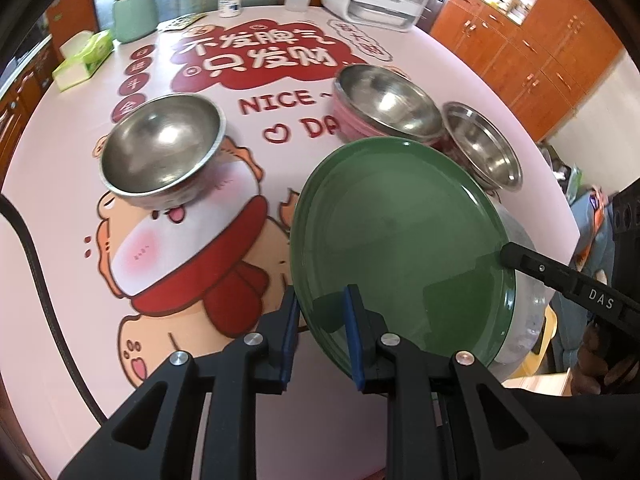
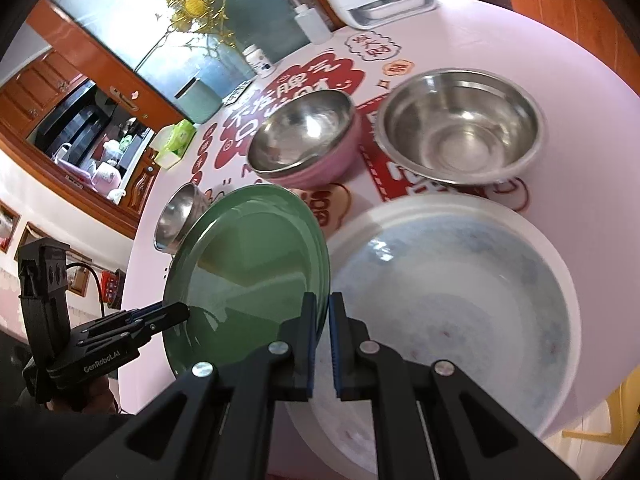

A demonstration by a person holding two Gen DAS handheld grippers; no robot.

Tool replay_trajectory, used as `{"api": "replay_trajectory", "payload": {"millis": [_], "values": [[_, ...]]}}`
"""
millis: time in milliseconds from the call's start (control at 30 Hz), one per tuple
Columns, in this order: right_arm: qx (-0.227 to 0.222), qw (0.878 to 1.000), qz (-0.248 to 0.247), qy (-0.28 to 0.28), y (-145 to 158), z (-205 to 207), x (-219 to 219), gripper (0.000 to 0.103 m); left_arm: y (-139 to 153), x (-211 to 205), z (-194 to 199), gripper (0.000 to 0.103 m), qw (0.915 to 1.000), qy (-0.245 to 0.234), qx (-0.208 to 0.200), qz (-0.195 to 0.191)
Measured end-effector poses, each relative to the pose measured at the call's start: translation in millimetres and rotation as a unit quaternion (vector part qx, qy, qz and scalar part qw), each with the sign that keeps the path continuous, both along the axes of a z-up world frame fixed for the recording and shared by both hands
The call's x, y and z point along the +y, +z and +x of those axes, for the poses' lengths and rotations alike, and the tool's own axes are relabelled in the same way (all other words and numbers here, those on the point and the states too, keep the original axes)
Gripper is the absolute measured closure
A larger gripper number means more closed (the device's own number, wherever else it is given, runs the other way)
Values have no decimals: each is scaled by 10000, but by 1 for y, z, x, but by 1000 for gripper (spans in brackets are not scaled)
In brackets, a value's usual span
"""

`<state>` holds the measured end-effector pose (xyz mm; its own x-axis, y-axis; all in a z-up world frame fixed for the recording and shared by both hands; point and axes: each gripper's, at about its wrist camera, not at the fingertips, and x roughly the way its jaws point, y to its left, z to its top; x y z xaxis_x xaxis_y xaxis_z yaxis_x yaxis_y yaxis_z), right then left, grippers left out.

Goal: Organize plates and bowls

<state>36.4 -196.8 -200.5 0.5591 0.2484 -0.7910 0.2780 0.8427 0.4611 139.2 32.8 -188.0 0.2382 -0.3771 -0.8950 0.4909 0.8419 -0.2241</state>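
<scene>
- In the left wrist view we see the left hand-held gripper [image 1: 322, 320] low in the frame, its blue pads pinching the near rim of the green plate [image 1: 400, 248].
- The green plate fills the lower right of that frame, tilted, its far edge up.
- In the right wrist view the right hand-held gripper [image 2: 322, 340] sits at bottom centre, clamped on the same plate's right-hand rim, pads close together.
- Directly right of the plate in that view lies a large white bowl [image 2: 460, 308], filling the lower right; whether the two touch we cannot tell.
- A pink bowl with a steel lining [image 2: 306, 140] stands on the counter [image 2: 520, 32] at upper centre, and a steel bowl [image 2: 460, 124] just right of it.
- In the left wrist view a second steel bowl [image 1: 162, 148] stands alone at centre left, well apart from the plate.
- A green tissue box [image 1: 82, 60] rests at the upper left there.
</scene>
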Motion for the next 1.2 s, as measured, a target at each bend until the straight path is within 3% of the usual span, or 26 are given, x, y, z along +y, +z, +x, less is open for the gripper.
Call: {"api": "replay_trajectory", "payload": {"millis": [600,1200], "values": [[307,9951,132,-925,-11,-61,-60,97,-9,-85,-29,83,9944,-1028,98,221],[520,9916,152,-1176,-15,-85,-95,97,-21,-138,-42,82,9883,-1424,283,472]]}}
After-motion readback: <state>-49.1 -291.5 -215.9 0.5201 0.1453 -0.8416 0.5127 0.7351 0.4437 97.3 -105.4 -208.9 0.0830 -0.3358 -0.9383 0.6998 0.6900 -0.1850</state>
